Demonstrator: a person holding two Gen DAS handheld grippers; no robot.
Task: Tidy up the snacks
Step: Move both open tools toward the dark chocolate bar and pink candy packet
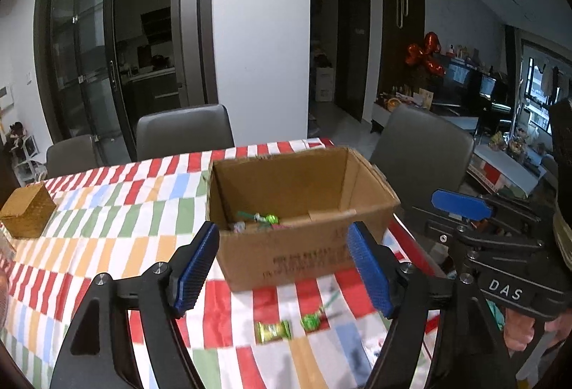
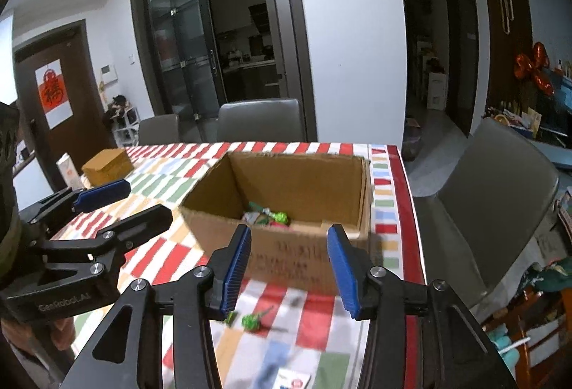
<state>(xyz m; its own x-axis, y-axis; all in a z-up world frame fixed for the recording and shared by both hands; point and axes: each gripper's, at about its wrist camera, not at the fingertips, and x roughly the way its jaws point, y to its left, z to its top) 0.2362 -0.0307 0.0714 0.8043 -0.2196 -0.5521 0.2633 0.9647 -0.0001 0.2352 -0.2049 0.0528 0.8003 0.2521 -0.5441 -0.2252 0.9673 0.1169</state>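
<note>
**Here: two empty grippers before the snack box**

The left gripper (image 1: 282,267) stands wide apart, the right gripper (image 2: 287,267) narrower; neither holds anything. The cardboard box (image 1: 304,246) sits near the table's (image 1: 107,210) far right corner, with wrapped sweets (image 1: 264,219) on its floor. A green-gold candy (image 1: 274,331) and a green lollipop (image 1: 310,321) lie on the cloth just before the box. A woven box (image 1: 26,210) rests at the left edge.
</note>
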